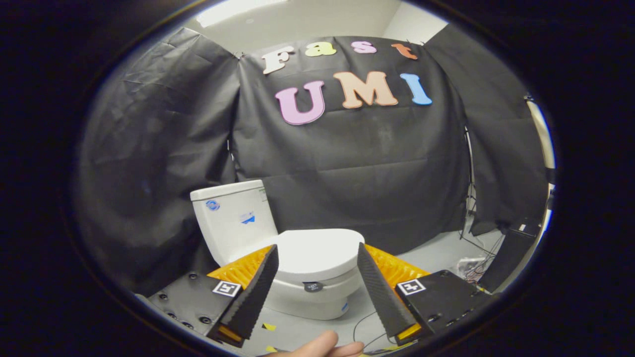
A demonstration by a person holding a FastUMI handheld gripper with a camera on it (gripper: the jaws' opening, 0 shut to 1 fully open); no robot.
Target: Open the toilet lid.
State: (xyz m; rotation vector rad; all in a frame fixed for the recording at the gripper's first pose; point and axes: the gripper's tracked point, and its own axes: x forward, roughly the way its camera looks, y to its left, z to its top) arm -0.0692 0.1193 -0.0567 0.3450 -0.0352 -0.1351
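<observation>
Two fingers: I saw my gripper (317, 253) held wide apart, its black ribbed pads (258, 290) backed in orange, gripping nothing.
Gap between fingers: I looked straight through it at the front half of the white oval toilet lid (317, 250).
Toilet lid: it lay flat and closed on the white ceramic toilet bowl (310, 297), just beyond my fingertips and not touched by either one.
Bowl front: a small dark round sticker (313, 286) sat on the rim under the lid; I could not make out what it said.
Tank: the white rectangular cistern (233, 218) stood behind the lid, off toward my left finger, with two small blue marks on its face.
Floor: the pale grey floor (426, 253) carried thin dark cables (474, 267) well off beyond my right finger, near a black box (506, 258).
Hand: a fingertip (320, 344) showed below and between the fingers, close to the camera.
Backdrop: black cloth (357, 168) hung behind the toilet.
</observation>
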